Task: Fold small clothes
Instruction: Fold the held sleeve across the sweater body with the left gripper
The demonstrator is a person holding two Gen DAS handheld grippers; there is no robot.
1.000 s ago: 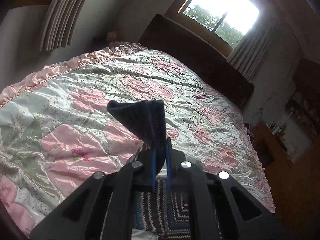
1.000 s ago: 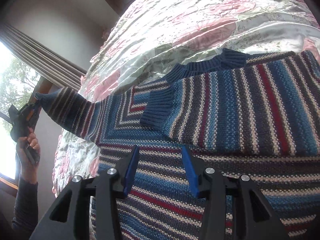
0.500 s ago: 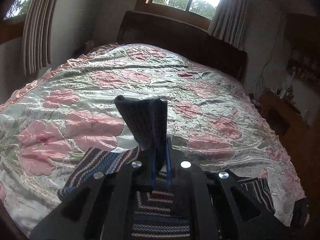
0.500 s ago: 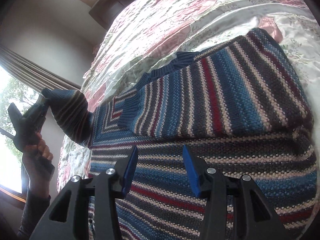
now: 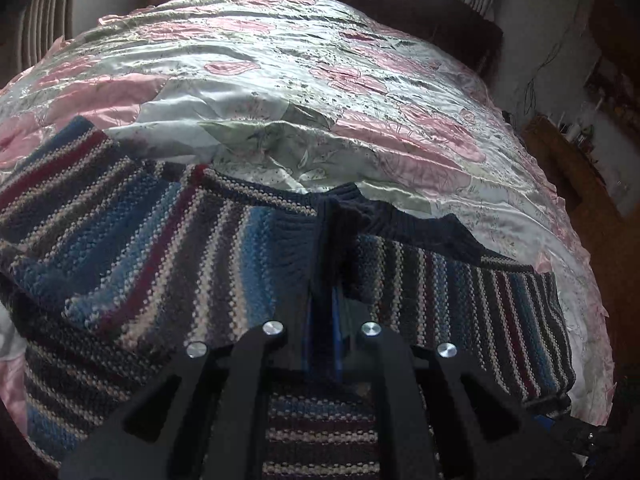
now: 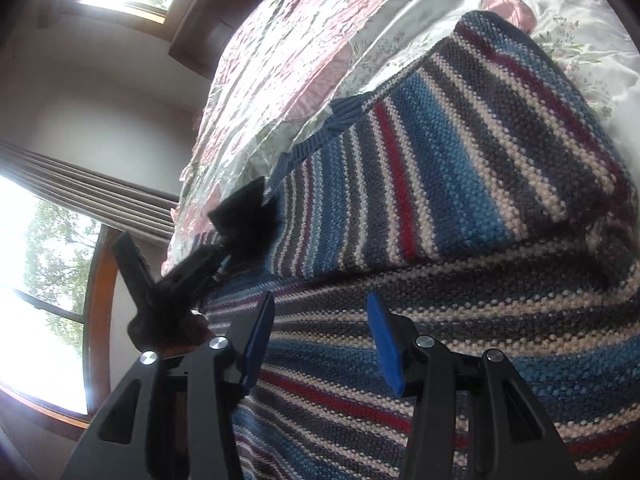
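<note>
We hold a gripper in each hand over a striped sweater (image 5: pixel 168 248) spread on the bedspread (image 5: pixel 304 92), a satin cover printed with pink flowers. Taking the sweater as our landmark: it lies flat on the bedspread, its bands of blue, grey, cream and dark red running across the body, with one sleeve (image 6: pixel 492 148) folded over the body so that its stripes cross those beneath.

Our left gripper (image 5: pixel 322 276) sits at the sweater's far edge, where the dark ribbed cuff (image 5: pixel 344 208) meets the collar band. Its blue pads are pressed close together with the cuff pinched between them, so it is clamped on that dark ribbing, low against the sweater's body. In the right wrist view the same gripper (image 6: pixel 240 216) appears at the sweater's left edge, dark knit bunched at its tip, and a hand (image 6: pixel 188 328) grips its handle just beside the sweater.

Our right gripper (image 6: pixel 320 340) hovers above the near part of the sweater with its jaws spread wide; the blue pads (image 6: pixel 386 352) stand well apart with only striped knit seen between them, and nothing is held. We cannot tell whether its tips touch the fabric.

Beyond the sweater the bedspread runs on to a dark headboard (image 5: pixel 420 4). A window (image 6: pixel 40 264) with curtains (image 6: pixel 92 196) stands to the left of the sweater in the right wrist view.
</note>
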